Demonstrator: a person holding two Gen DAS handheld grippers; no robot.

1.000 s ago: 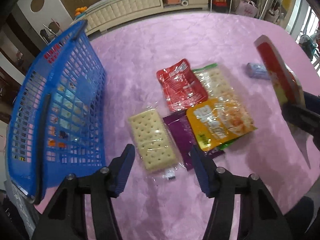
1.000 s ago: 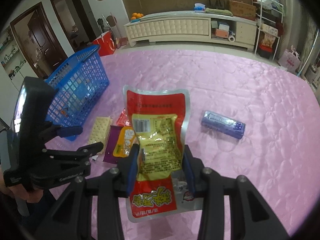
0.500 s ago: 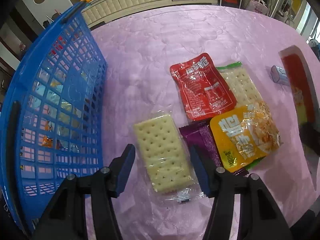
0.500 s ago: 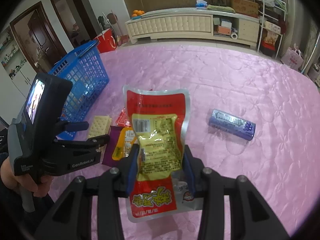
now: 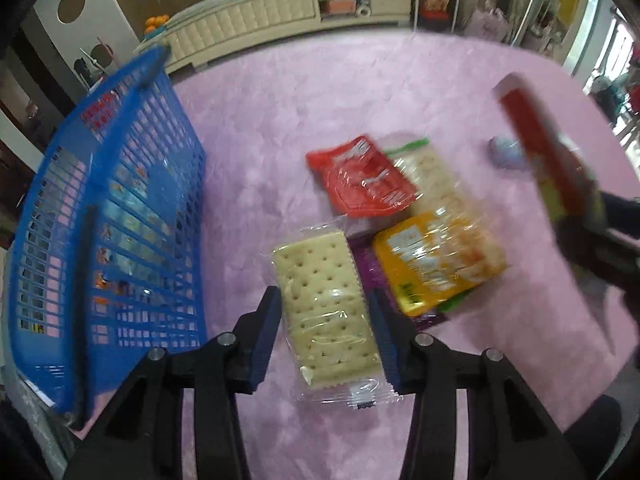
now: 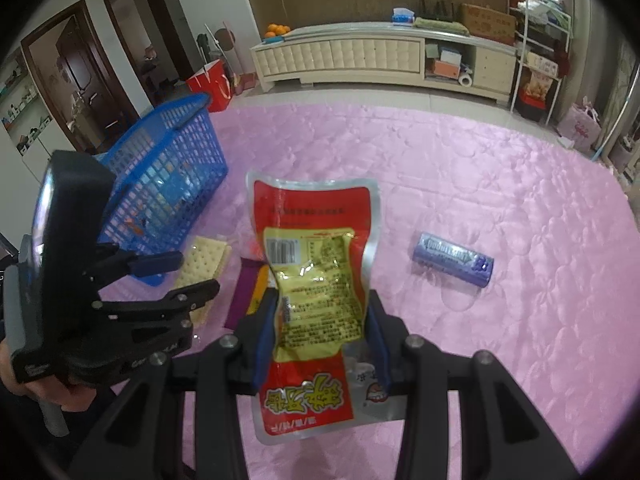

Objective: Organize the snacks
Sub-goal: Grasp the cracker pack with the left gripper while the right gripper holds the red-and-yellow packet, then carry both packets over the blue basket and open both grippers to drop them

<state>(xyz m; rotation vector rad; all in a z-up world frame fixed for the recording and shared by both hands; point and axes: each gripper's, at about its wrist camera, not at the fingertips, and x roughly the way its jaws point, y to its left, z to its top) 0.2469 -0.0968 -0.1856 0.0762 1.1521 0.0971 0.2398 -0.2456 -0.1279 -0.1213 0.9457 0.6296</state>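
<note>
**A:** Two things changed just now, both on the left side; the left gripper (image 5: pixel 326 320) has come down over the clear-wrapped pale cracker pack (image 5: pixel 324 312), and its jaws have just been closing, so the blue pads now sit right at the pack's long edges; a second ago they stood wider with the pack ahead of them, not between them.

**B:** is it actually gripped though?

**A:** looks like contact to me; pads hug both sides of the wrapper and the view is blurred like the hand is on the move; I wouldn't swear the squeeze is firm yet; the pack looks to be lying on the pink quilted bench (image 5: pixel 360 92), just beside the blue plastic mesh basket (image 5: pixel 120 216).

**B:** and the right one?

**A:** no change there; the right gripper (image 6: pixel 320 344) has its jaws narrow and clamped on the red and yellow foil snack pouch (image 6: pixel 316 264), held upright above the bench.

**B:** so what's left?

**A:** plenty; the red sachet (image 5: pixel 360 180), the orange packet (image 5: pixel 436 260) on top of a purple one, and a purple-blue wrapped bar (image 6: pixel 454 260) off to the side all lie loose; my guess is crackers go in the basket first since it's right there, pouch after.
</note>
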